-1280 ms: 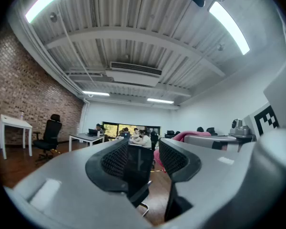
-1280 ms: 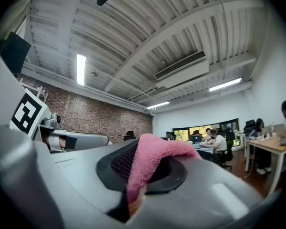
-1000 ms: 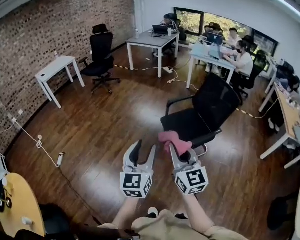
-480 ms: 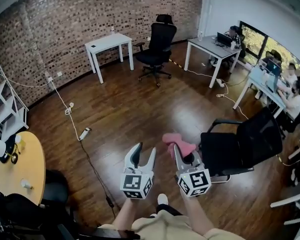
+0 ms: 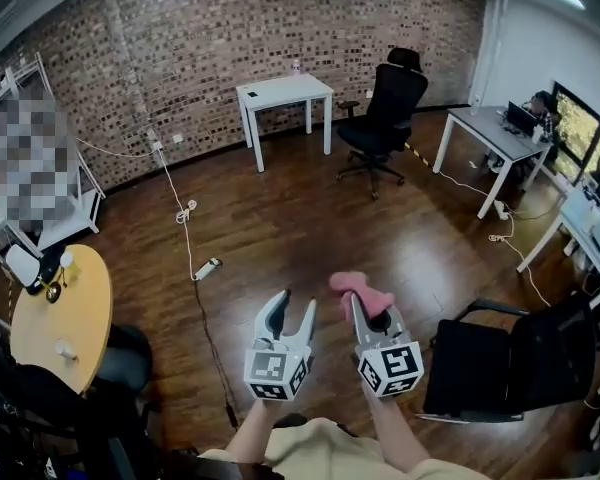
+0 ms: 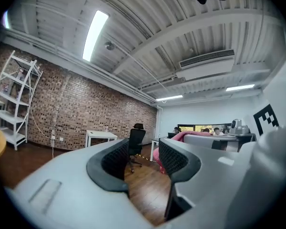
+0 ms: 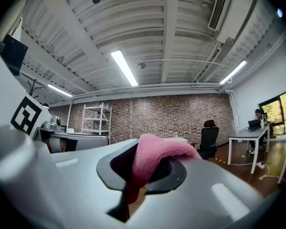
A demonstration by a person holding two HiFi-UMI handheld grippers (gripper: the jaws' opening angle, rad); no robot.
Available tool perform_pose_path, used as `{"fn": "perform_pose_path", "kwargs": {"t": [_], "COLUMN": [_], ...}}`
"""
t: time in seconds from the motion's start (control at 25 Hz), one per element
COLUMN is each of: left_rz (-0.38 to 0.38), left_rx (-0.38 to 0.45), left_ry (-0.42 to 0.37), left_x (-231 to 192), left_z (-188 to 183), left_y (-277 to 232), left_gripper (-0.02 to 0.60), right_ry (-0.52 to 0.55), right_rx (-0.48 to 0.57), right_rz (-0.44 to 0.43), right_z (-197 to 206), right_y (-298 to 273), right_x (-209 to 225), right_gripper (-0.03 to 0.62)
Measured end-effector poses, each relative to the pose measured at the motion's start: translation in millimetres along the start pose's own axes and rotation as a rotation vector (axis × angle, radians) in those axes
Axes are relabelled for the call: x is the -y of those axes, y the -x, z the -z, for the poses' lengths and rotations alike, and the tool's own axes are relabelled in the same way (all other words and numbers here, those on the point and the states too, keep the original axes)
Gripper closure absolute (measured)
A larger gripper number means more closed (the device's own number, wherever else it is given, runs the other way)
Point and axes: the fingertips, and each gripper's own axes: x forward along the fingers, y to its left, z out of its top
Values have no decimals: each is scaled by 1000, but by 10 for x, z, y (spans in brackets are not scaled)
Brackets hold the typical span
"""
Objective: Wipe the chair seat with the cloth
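Transit, by my judgement, not wiping yet: the right gripper clamps the crumpled pink microfibre cloth, and the left gripper stands slightly parted, empty. The black mesh office chair sits off to the right, so the next move calls for turning there and lowering the cloth onto its seat.

A white table and black swivel chair stand before the brick wall; a cable trails over the wooden floor to a power strip, near a round yellow table.
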Motion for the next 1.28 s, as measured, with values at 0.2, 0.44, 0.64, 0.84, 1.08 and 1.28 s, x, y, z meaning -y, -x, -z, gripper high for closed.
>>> {"fn": "perform_pose_path", "kwargs": {"t": [0.2, 0.44, 0.64, 0.84, 1.08, 1.28], "left_rz": [-20, 40, 164, 319, 586, 824], "left_rx": [-6, -17, -9, -19, -64, -85], "left_ry": [-10, 7, -10, 2, 37, 42], "left_x": [-343, -849, -1175, -1081, -197, 955], "left_z": [13, 110, 28, 102, 276, 350], "left_y": [-447, -1188, -1825, -2421, -2932, -3079], "left_gripper": [408, 408, 407, 407, 408, 408], "right_ry": [-26, -19, 2, 15, 27, 37], "right_rx": [-11, -12, 5, 9, -19, 6], "right_rz": [-16, 32, 113, 262, 487, 730], "right_z": [141, 306, 260, 269, 267, 144], "right_y": [-524, -1244, -1739, -1830, -1352, -431], "right_x": [224, 514, 719, 1105, 1695, 2251], "right_gripper": [577, 577, 577, 577, 577, 577]}}
